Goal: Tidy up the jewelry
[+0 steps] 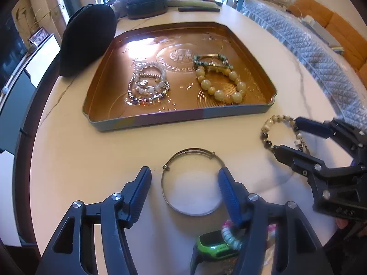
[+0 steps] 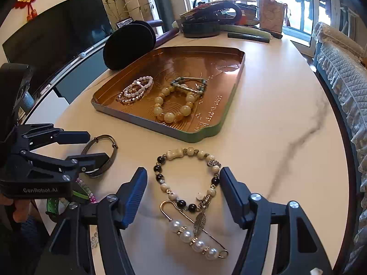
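A gold tray [image 1: 146,119] [image 2: 201,135] on the white table holds a yellow bead bracelet [image 1: 220,84] [image 2: 174,107], a green bead piece [image 1: 212,63] and pale bead bracelets [image 1: 146,84] [image 2: 135,89]. A silver bangle [image 1: 191,183] [image 2: 101,153] lies on the table between the fingers of my open left gripper [image 1: 184,178] [image 2: 91,145]. A cream-and-black bead bracelet [image 2: 187,178] [image 1: 279,133] lies between the fingers of my open right gripper [image 2: 183,180] [image 1: 286,135]. A pearl pin [image 2: 195,233] lies just below it.
A green watch [image 1: 213,247] and a pink-white bead bracelet [image 1: 229,233] lie under the left gripper. A black hat [image 1: 89,39] sits beside the tray's left. Belts and clutter [image 2: 218,23] fill the far table end. A quilted chair back [image 1: 321,64] stands at right.
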Tool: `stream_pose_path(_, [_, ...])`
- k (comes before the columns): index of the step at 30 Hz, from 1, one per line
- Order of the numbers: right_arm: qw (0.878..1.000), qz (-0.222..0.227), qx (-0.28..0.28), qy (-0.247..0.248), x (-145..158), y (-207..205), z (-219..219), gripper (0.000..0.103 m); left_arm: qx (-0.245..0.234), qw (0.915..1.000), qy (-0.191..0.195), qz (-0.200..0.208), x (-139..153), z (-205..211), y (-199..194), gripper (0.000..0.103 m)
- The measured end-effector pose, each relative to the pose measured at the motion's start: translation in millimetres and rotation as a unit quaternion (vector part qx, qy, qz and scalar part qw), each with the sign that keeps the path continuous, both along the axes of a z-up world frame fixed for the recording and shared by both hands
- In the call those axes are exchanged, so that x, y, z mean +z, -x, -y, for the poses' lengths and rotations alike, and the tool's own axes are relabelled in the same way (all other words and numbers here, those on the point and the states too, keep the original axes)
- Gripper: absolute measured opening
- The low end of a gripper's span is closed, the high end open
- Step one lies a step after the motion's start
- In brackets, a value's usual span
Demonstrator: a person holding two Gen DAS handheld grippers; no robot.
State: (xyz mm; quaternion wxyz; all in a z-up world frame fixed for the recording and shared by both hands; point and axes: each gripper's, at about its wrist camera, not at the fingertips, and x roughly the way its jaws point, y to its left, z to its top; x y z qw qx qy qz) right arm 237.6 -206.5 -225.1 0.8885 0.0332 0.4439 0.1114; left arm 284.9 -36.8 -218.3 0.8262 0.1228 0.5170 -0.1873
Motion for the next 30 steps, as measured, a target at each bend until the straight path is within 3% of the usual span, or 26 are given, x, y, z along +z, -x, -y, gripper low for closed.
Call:
stream_pose_path(3, [0.999, 0.004, 0.015, 0.028, -2, -1, -13, 0.074, 0.006, 0.9999, 0.006, -0.009, 3, -2, -4, 0.063])
stream_pose_path(7, [1.000, 0.003, 0.014, 0.007, 1, -2, -12, 0.074, 0.032, 0.9968, 0.073, -0.003, 20, -22, -5, 0.064])
stream_pose_path(10, [1.000, 0.008, 0.014, 0.014, 4, -3, -14, 0.074, 0.016, 0.9981, 0.054, -0.026, 9, -15, -6, 0.065])
stream_pose_path(15, [1.000, 0.000, 0.015, 0.023, -1, -5, -18, 0.074, -0.005, 0.9995, 0.029, -0.012, 8, -3, -1, 0.064])
stream_pose_path(18, [1.000, -0.001, 0.017, 0.019, -1, -6, -17, 0.074, -0.007, 0.9991, 0.032, -0.025, 5, -2, -1, 0.064])
stream_pose_path(21, [1.000, -0.004, 0.020, 0.024, -1, -5, -18, 0.075, -0.014, 0.9994, 0.025, -0.021, 2, 1, 1, 0.064])
stream_pose_path(23, [0.999, -0.002, 0.031, 0.043, -2, -2, -22, 0.075, -0.034, 0.9994, 0.000, 0.004, 2, 8, 9, 0.065])
stream_pose_path(27, [0.997, 0.003, 0.047, 0.068, -4, 3, -25, 0.076, -0.035, 0.9993, 0.012, -0.004, 1, 7, 6, 0.064])
stream_pose_path(29, [0.995, 0.008, 0.053, 0.083, -5, 5, -29, 0.070, -0.036, 0.9993, 0.011, -0.005, 2, 7, 5, 0.061])
stream_pose_path(30, [0.995, 0.014, 0.058, 0.080, -4, 6, -29, 0.049, -0.034, 0.9993, 0.011, -0.007, 2, 7, 4, 0.061])
